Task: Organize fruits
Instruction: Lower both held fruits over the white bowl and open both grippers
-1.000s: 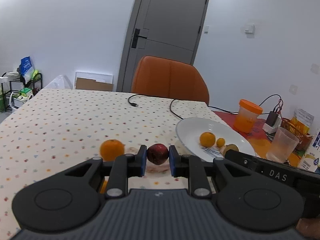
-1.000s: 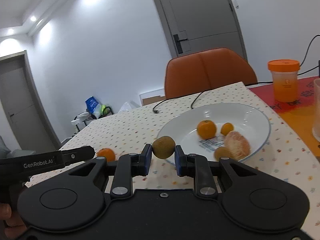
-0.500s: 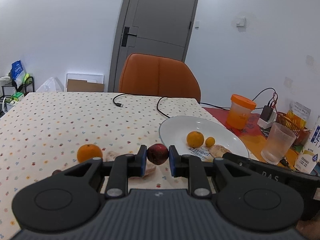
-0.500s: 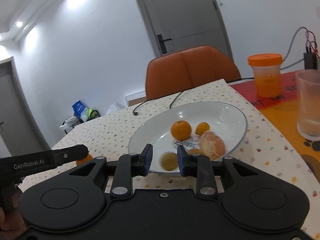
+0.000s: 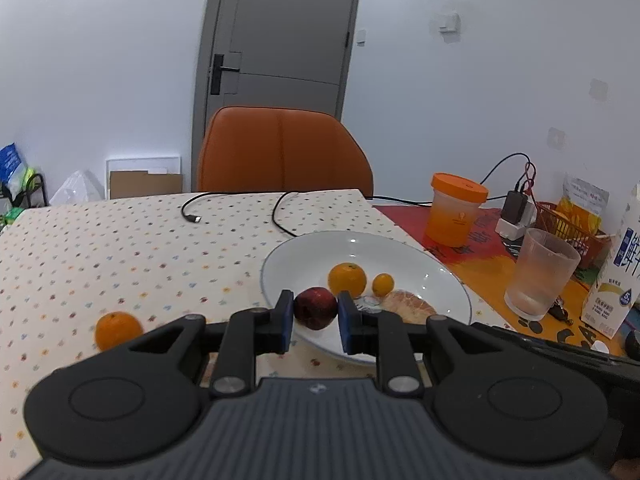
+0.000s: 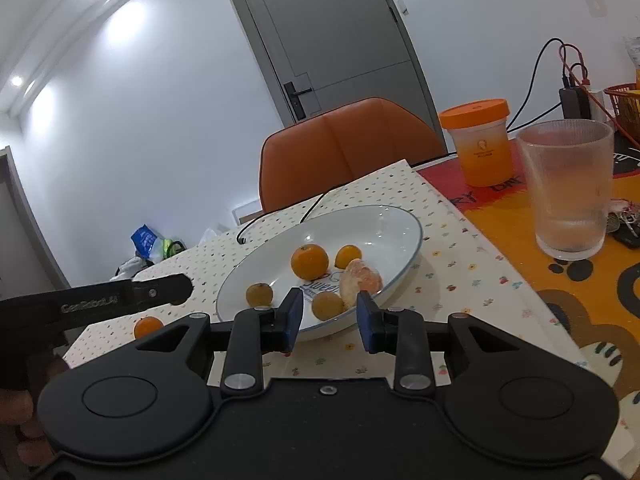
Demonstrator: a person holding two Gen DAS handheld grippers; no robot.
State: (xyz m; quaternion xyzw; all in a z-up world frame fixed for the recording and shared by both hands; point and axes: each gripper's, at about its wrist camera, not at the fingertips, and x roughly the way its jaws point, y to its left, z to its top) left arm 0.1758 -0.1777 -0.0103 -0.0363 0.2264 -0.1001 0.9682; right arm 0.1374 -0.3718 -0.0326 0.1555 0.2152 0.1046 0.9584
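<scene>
While the left gripper (image 5: pixel 313 314) pinches a dark red fruit (image 5: pixel 315 307) between its blue pads above the near rim of the plate (image 5: pixel 280 264), the right gripper (image 6: pixel 329 319) stands spread with nothing between its fingers. On the plate lie an orange (image 6: pixel 309 261), a smaller orange (image 6: pixel 347 255), a peeled citrus (image 6: pixel 360 280) and two brownish fruits (image 6: pixel 327 305). One orange (image 5: pixel 117 329) sits on the dotted cloth (image 5: pixel 120 248), well left of the plate. A glass (image 6: pixel 568 188) stands to the right.
</scene>
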